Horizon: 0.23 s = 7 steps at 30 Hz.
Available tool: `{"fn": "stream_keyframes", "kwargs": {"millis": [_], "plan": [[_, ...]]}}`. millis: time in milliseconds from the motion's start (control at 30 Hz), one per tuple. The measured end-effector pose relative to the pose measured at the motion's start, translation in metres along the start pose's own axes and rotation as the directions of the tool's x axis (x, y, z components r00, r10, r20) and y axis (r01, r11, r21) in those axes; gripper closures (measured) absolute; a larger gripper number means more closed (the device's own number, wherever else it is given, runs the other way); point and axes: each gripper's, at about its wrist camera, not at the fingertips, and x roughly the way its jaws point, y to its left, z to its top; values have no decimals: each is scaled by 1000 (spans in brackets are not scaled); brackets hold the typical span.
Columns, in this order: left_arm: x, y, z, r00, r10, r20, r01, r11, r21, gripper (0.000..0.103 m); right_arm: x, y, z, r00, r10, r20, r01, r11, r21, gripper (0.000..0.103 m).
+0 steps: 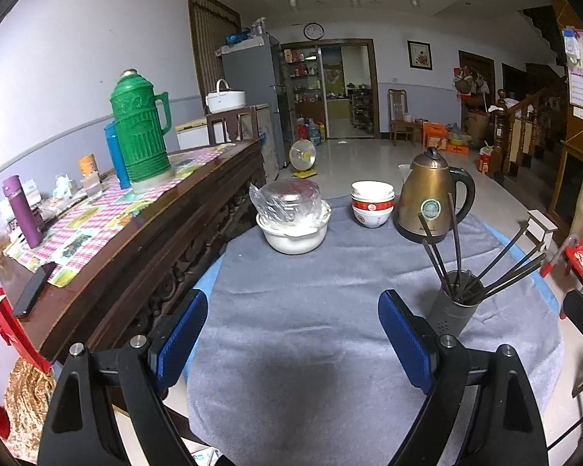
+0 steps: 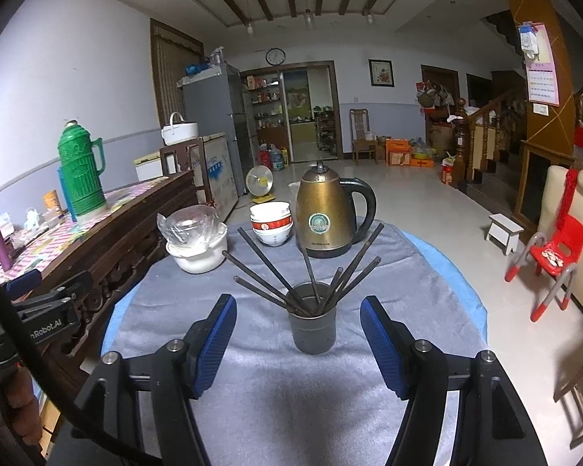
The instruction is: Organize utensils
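1. In the left wrist view, the left gripper is seen with its blue-padded fingers spread wide apart, and nothing is held between them; only the grey cloth on the round table is framed in the gap.
2. The dark holder cup is found just beyond the right-hand finger, outside the gap, and the dark chopsticks are fanned out of it, leaning left and right.
3. Farther ahead, a white pot capped with crinkled plastic, stacked bowls and a brass-coloured kettle are lined up across the cloth.
4. In the right wrist view, the right gripper is seen with its jaws parted and empty.
5. The holder cup is placed straight ahead, centred in line with the gap and slightly beyond the fingertips, untouched by either pad.
6. The chopsticks are spread from the cup toward both sides, and the kettle is seen behind them.
7. The left gripper's black frame is seen at the far left edge.
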Motion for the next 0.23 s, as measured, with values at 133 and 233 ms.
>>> {"fn": "stream_keyframes", "kwargs": {"millis": [133, 233], "plan": [[13, 1, -5, 1000, -19, -14, 19, 1000, -3, 13, 8, 0, -5, 1000, -11, -17, 11, 1000, 4, 33], [38, 4, -16, 996, -66, -59, 64, 997, -41, 13, 23, -11, -15, 999, -2, -42, 3, 1000, 29, 32]]}}
